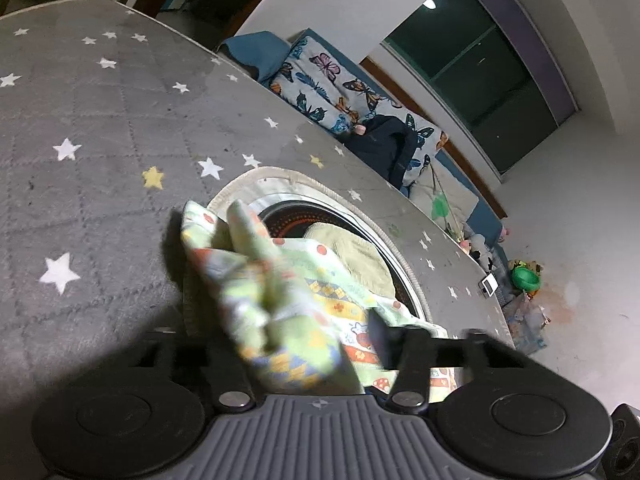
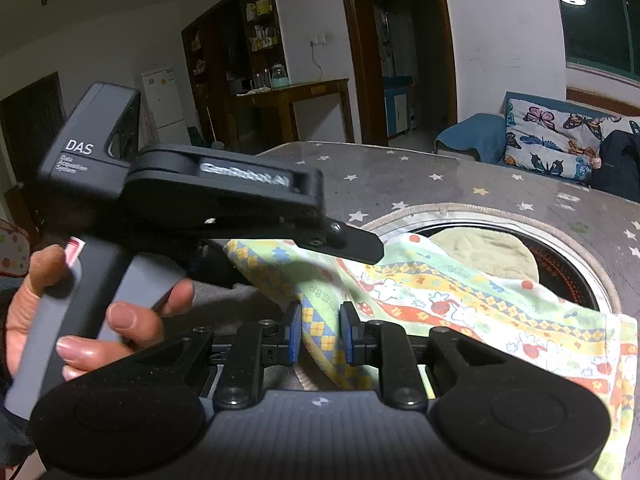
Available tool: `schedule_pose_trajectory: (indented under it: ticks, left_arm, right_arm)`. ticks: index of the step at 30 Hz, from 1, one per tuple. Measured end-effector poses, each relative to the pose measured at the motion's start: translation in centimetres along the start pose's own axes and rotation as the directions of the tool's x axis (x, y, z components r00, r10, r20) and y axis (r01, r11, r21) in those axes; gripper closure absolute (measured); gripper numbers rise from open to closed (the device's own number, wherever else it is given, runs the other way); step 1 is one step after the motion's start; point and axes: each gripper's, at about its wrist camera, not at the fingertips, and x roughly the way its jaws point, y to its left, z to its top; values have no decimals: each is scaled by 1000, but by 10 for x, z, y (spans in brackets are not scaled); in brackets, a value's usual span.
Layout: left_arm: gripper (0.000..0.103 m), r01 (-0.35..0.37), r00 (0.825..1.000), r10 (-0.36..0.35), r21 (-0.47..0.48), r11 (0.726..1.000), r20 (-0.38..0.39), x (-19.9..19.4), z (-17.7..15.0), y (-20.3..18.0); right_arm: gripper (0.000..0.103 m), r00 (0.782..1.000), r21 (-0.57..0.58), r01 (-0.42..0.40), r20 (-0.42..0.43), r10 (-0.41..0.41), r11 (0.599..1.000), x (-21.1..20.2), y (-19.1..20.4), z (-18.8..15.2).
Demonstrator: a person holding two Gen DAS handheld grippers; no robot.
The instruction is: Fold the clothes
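Evidently, the patterned garment (image 2: 460, 296) lay draped over a round opening (image 2: 560, 264) in the star-printed bench (image 1: 100, 140), with the right claw (image 2: 318, 336) closed on a bunched fold of it, blue pads (image 2: 349, 334) pressing the cloth from both sides. The left claw (image 1: 316, 344), carried by a hand (image 2: 92, 320), had a raised wad of the same cloth between its jaws, though motion blur left its grip on the cloth unclear. Judged from this state, an uneven pull could drag loose fabric into the opening, or a thick bunch could slip free and spoil the fold line.
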Motion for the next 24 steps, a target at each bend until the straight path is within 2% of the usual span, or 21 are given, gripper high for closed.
schedule_pose_trajectory:
  ticks: [2, 5, 7, 9, 12, 17, 20, 24]
  left_arm:
    - [79, -1, 1000, 1, 4, 1000, 0, 3, 0, 2]
    - [82, -29, 1000, 29, 44, 999, 2, 3, -2, 0]
    - [82, -36, 999, 36, 65, 997, 2, 3, -4, -1]
    - [81, -49, 999, 49, 85, 995, 1, 4, -6, -3]
    - [81, -82, 997, 83, 132, 988, -2, 4, -8, -8]
    - [81, -125, 992, 129, 193, 973, -8, 5, -13, -15]
    - [81, -148, 988, 153, 236, 960, -5, 7, -14, -21]
    - [81, -179, 983, 185, 311, 933, 11, 8, -19, -31]
  right_arm:
    - [83, 1000, 20, 1, -4, -1, 1000, -1, -5, -2]
    - [75, 1000, 50, 16, 5, -16, 999, -13, -19, -8]
    - [67, 998, 69, 55, 5, -55, 996, -23, -32, -13]
    - [65, 994, 93, 111, 1, -112, 989, -32, -50, -17]
    - [63, 973, 134, 231, -8, -232, 964, -44, -85, -21]
    - [52, 918, 170, 395, -49, -393, 903, -49, -139, -23]
    - [49, 908, 212, 419, -76, -412, 883, -46, -162, -27]
    - [50, 921, 242, 388, -88, -378, 889, -39, -167, -35]
